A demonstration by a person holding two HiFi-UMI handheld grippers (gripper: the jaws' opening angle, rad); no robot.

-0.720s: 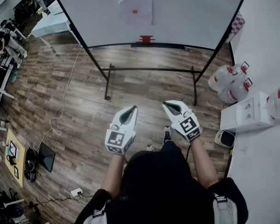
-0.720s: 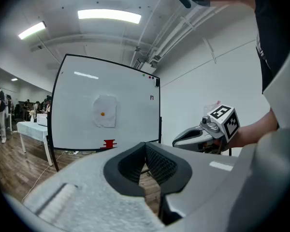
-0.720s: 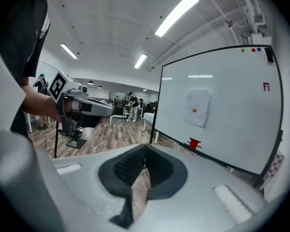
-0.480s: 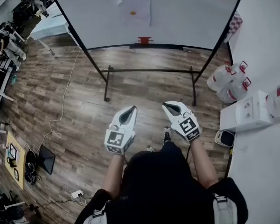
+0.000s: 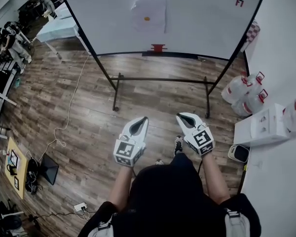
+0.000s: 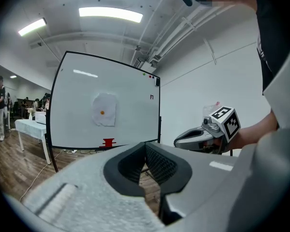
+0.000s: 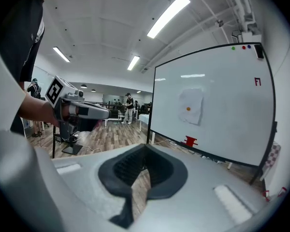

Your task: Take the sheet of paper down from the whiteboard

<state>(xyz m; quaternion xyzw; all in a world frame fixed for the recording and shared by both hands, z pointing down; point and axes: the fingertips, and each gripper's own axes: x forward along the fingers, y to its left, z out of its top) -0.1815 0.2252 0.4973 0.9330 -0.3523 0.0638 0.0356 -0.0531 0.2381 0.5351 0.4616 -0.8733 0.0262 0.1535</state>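
The sheet of paper (image 5: 149, 15) hangs on the whiteboard (image 5: 207, 19), pinned by an orange magnet (image 5: 147, 19). It also shows in the left gripper view as the paper (image 6: 105, 109) and in the right gripper view as the paper (image 7: 191, 105). Both grippers are held side by side over the floor, well short of the board. My left gripper (image 5: 143, 119) has its jaws together with nothing in them (image 6: 145, 144). My right gripper (image 5: 180, 116) is likewise shut and empty (image 7: 145, 147).
A red object (image 5: 158, 48) sits on the board's tray below the paper. The stand's crossbar (image 5: 160, 79) and legs lie between me and the board. Water jugs (image 5: 246, 95) and a white box (image 5: 260, 125) stand at the right; a table (image 5: 56, 26) and people at the far left.
The whole head view has slid slightly down and to the right. Both grippers keep their side-by-side pose, jaws unchanged.
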